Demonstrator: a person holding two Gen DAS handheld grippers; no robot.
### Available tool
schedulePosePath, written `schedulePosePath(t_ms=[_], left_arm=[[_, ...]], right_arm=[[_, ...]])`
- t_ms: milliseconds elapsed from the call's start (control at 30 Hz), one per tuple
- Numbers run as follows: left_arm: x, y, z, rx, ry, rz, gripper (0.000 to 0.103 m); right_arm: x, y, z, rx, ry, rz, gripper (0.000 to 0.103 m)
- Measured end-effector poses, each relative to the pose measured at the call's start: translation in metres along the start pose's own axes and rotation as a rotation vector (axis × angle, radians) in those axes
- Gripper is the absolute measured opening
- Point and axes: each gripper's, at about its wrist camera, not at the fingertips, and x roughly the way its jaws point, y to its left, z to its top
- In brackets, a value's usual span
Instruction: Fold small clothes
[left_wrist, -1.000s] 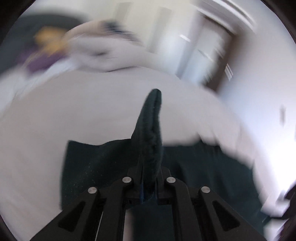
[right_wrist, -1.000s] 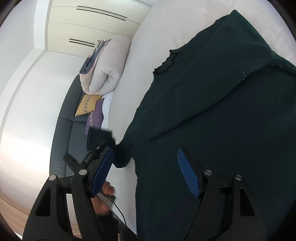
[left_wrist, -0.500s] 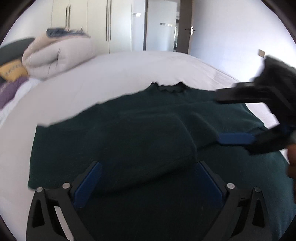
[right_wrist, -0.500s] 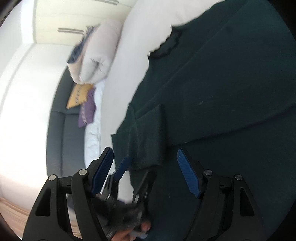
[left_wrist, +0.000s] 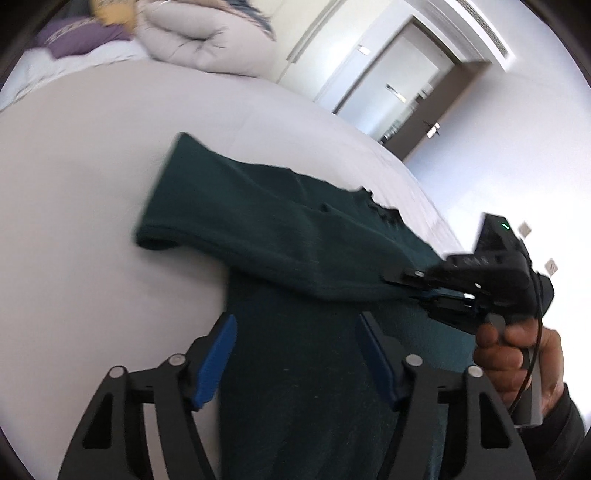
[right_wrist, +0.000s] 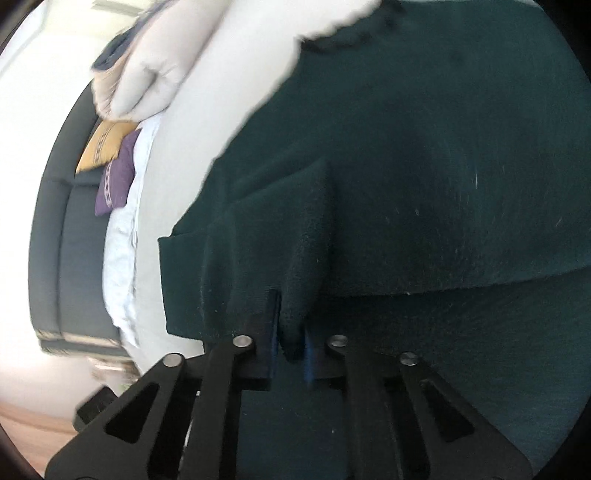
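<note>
White bedding covers the bed (left_wrist: 92, 229), and on it we see the dark green sweater (left_wrist: 295, 369) spread out. From the left wrist, our left tongs (left_wrist: 295, 362) stand apart over the cloth, having just been closing, pads not pressing. From the right wrist, our right tongs (right_wrist: 291, 350) have just closed and clamp a raised fold of the sweater (right_wrist: 406, 166), near the folded duvet (right_wrist: 155, 70).
</note>
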Motion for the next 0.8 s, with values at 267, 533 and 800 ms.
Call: schedulePosePath(t_ms=[267,533,800], left_arm=[[-0.023,0.023,0.039,-0.065,-0.082,0.031,0.045],[-0.003,0.008,0.081,-0.023,-0.073,0.066,0.027],[0.067,-0.028,0.108,0.106,0.058,0.093,0.025]], right_arm=[[-0.081,-0.032,0.035,-0.045,-0.172,-0.145,0.007],[-0.107,-0.086,0.057,-0.021,-0.210,-0.269,0.007],[-0.092,-0.122,0.056,-0.022,-0.205,-0.278,0.007]])
